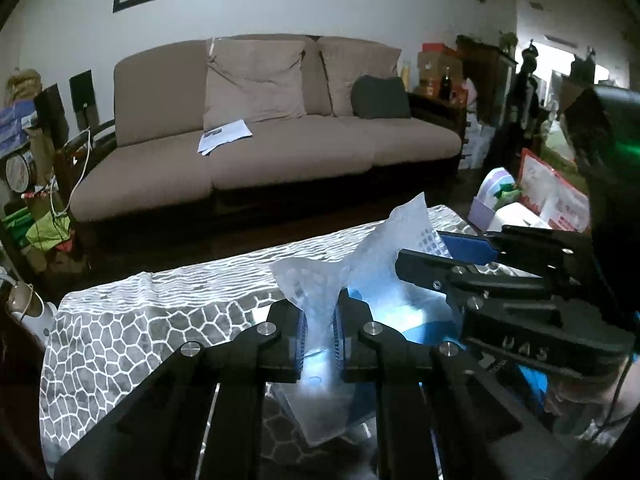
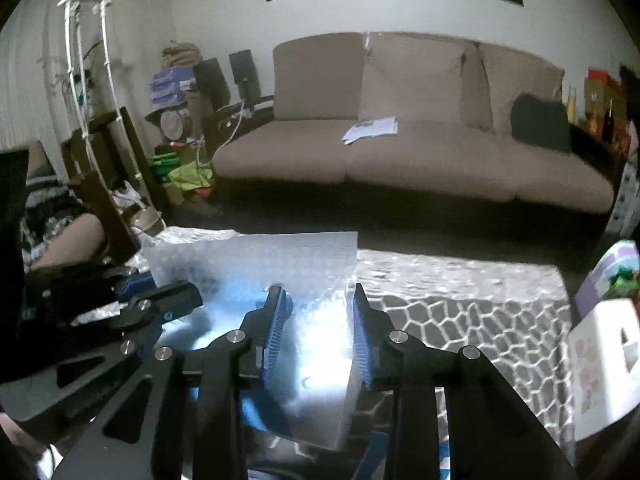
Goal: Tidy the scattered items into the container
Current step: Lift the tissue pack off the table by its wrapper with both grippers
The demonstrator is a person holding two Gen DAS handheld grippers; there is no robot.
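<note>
**Bubble-wrap pouch pinched on the left, loose between the right jaws**

The clear bubble-wrap pouch (image 1: 320, 308) sat low in the middle of your left wrist view, standing up crumpled over a blue item (image 1: 424, 328) that showed through it. Your left gripper (image 1: 320, 330) had its jaws drawn narrow, with the blue pads pressing the plastic from both sides, so it held the pouch. In the right wrist view the same pouch (image 2: 256, 264) rose as a flat sheet across the centre of the frame. Your right gripper (image 2: 318, 336) had its jaws partly apart around the pouch's lower edge; a gap showed at the left pad, and whether the right pad touched the plastic could not be told.

Each claw appeared in the other's view: the right one at the right edge of the left view, the left one at the left edge of the right view, both close beside the pouch.

Under it all lay the table (image 1: 132, 328) in a grey, white-veined cloth. At the right of the left view, a lilac container (image 1: 486, 208) stood beyond the table's edge. A beige sofa (image 1: 280, 152) filled the upper middle of both frames, with papers (image 1: 224, 136) on its seat.
</note>
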